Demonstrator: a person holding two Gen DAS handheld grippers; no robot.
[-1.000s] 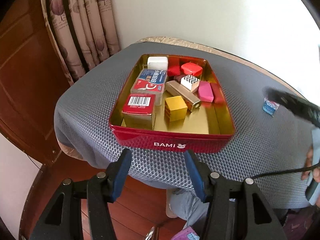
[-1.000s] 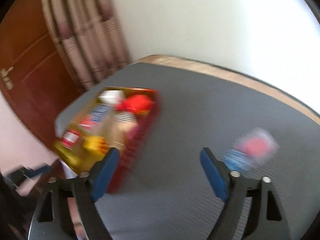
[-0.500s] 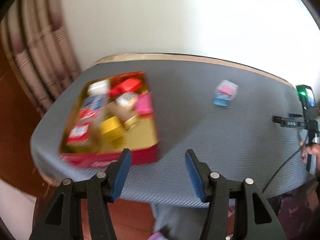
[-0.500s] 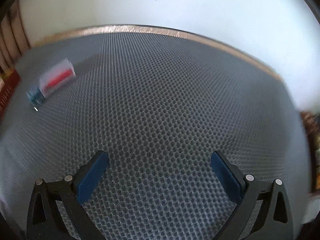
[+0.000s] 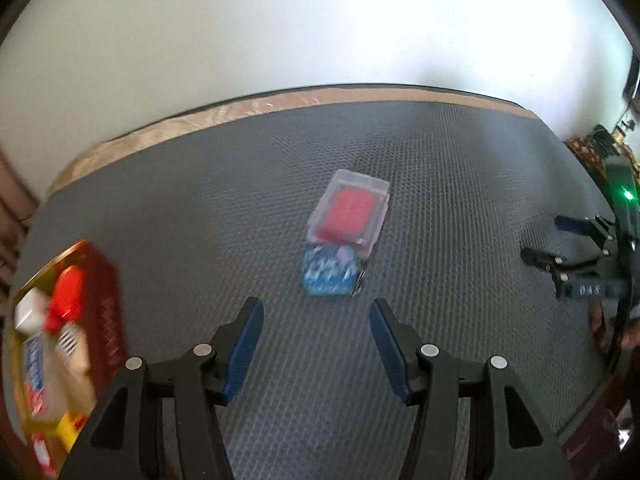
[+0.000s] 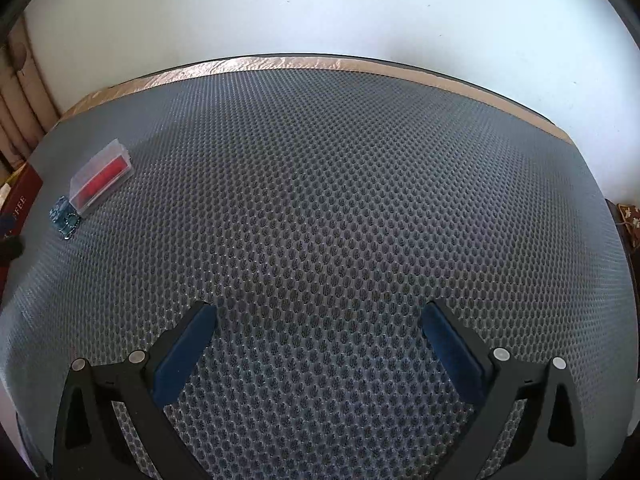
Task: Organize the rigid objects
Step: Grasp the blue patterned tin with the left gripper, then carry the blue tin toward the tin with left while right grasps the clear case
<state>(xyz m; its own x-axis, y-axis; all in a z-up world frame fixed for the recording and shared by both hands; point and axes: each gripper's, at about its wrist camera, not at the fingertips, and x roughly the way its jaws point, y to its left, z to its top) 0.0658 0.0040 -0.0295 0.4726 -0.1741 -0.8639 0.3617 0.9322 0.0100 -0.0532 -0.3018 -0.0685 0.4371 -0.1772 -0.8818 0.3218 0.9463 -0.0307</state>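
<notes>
Through the left wrist camera: left gripper (image 5: 316, 316) hangs over a grey honeycomb-mesh table cover (image 5: 460, 184), its blue-padded fingers (image 5: 244, 346) parted with nothing between them. Just ahead of the tips lies a clear plastic case with a red insert (image 5: 350, 210), flat on the mesh. Its near end touches or overlaps a small blue patterned packet (image 5: 328, 272); which one I cannot tell. At far left, blurred, a red rectangular tin with a gold interior (image 5: 106, 316) holds a jumble of small boxes; well apart from the case. Right gripper (image 5: 560, 240) shows at the far right edge, dark, with a green light glowing behind it. A tan strip edges the cover at the back, under a white wall.

Through the right wrist camera: right gripper (image 6: 320, 322) points down at bare mesh (image 6: 340, 200), fingers (image 6: 450, 350) spread wide, nothing between them. The clear case (image 6: 102, 176) and blue packet (image 6: 65, 215) lie far off at the left. A sliver of the red tin (image 6: 20, 200) shows at the left edge.
</notes>
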